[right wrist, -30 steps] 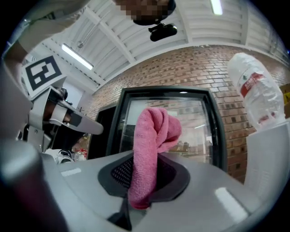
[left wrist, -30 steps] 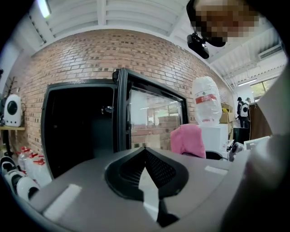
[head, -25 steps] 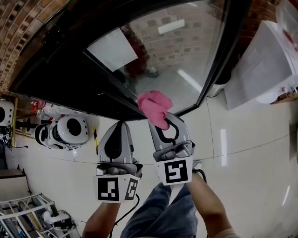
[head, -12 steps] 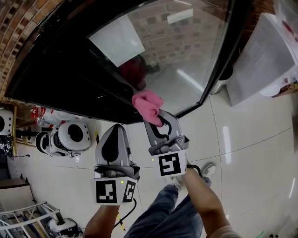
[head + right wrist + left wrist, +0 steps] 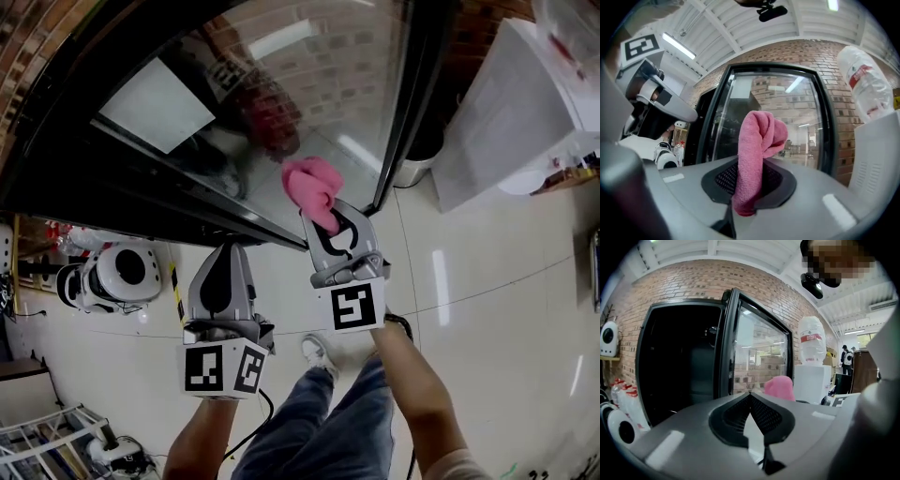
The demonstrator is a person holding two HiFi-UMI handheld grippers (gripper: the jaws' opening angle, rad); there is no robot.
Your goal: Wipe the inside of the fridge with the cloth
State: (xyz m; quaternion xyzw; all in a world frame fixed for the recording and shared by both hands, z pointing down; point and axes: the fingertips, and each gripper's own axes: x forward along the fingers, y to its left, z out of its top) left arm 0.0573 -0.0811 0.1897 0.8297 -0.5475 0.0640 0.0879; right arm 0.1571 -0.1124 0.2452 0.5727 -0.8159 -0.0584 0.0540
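Head view: right tongs [image 5: 328, 225] clamp pink cloth [image 5: 314, 187], upright, before open glass door [image 5: 309, 84]; left tongs [image 5: 224, 255] pressed together, empty. Dark fridge interior [image 5: 679, 366] lies left of cloth, nearer left tongs.

Head cam is sitting above me, looking steeply down, catching left gripper [image 5: 228, 251], right gripper [image 5: 330, 223], floor [image 5: 487, 281] and fridge door [image 5: 281, 75] from overhead. Left gripper cam is riding behind my jaws, facing forward at the dark fridge opening [image 5: 677, 366], door seen at an angle. Right gripper cam is facing the door glass more squarely, fairly near. All three are sharing the door and the pink cloth [image 5: 757, 140].
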